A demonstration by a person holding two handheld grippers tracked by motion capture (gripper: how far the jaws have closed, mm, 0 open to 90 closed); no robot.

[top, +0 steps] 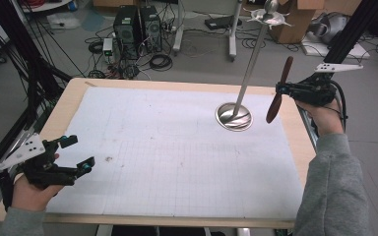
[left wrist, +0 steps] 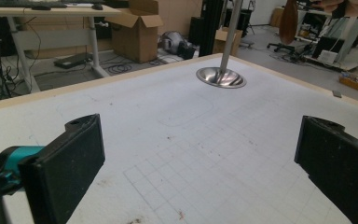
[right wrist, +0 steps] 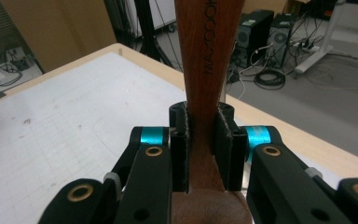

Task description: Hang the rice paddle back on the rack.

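The right gripper (top: 281, 89) is held above the right edge of the table (top: 74, 98), with its jaws clamped on a dark wooden spoon (top: 279, 89). In the right gripper view, both black jaws press flat against the spoon's (right wrist: 204, 70) handle, which rises between them and carries stamped lettering. In the high view the spoon stands nearly upright, tilted slightly, with one end above the gripper and the wider end below it, clear of the table surface.

A metal stand (top: 234, 116) sits just left of the spoon, on the far right part of the white gridded sheet (top: 167, 147). Its round base rests on the sheet and its thin pole rises toward the far side.

The left gripper (top: 76, 155) hovers at the near left corner of the table. Its jaws are spread wide and hold nothing; in the left gripper view, the sheet (left wrist: 191, 140) lies between them.
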